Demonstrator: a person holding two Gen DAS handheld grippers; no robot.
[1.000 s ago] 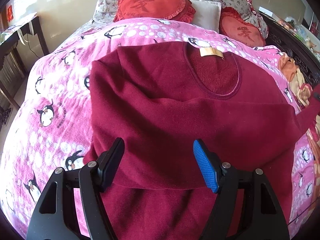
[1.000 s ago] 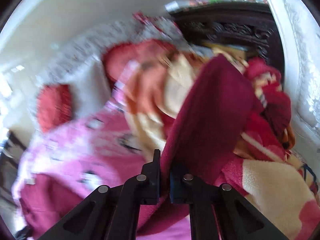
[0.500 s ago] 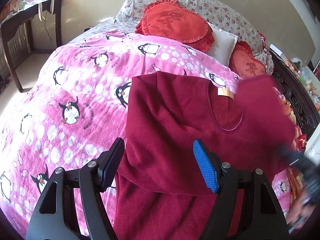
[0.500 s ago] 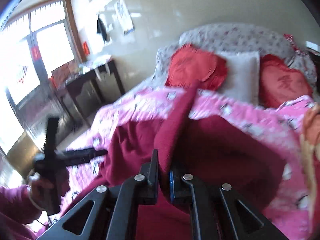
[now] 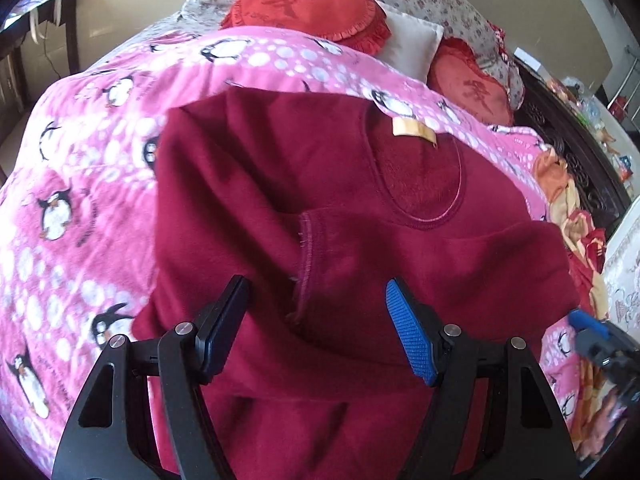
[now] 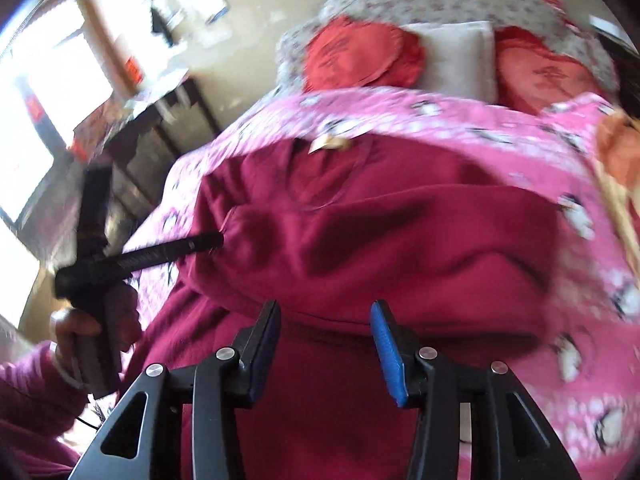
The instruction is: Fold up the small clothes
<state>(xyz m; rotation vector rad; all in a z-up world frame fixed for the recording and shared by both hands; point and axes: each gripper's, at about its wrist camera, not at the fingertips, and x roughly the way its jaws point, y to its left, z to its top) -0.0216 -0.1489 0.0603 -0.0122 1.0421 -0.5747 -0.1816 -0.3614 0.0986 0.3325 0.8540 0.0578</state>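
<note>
A dark red fleece sweater [image 5: 280, 184] lies flat on the pink penguin blanket [image 5: 80, 184], neckline and tan label [image 5: 414, 131] towards the pillows. One sleeve is folded across the chest, its cuff [image 5: 308, 248] near the middle. My left gripper [image 5: 316, 292] hovers open over the lower chest, with nothing between its pads. In the right wrist view the sweater [image 6: 380, 240] fills the centre. My right gripper [image 6: 324, 312] is above its folded sleeve, jaws opening, with no cloth between them. A hand holds the left gripper [image 6: 216, 240] at the sweater's left edge. The right gripper [image 5: 588, 332] shows at the right border.
Two red heart cushions [image 5: 304, 4] and a white pillow [image 5: 412, 44] lean at the head of the bed. An orange and yellow heap of cloth [image 5: 568, 200] lies along the right side by the dark carved bed frame [image 5: 588, 152]. A dark table [image 6: 160, 128] stands left of the bed.
My right gripper swung the held sleeve from the right side across the sweater's chest, then let it go as its jaws parted. The left gripper stayed open over the sweater.
</note>
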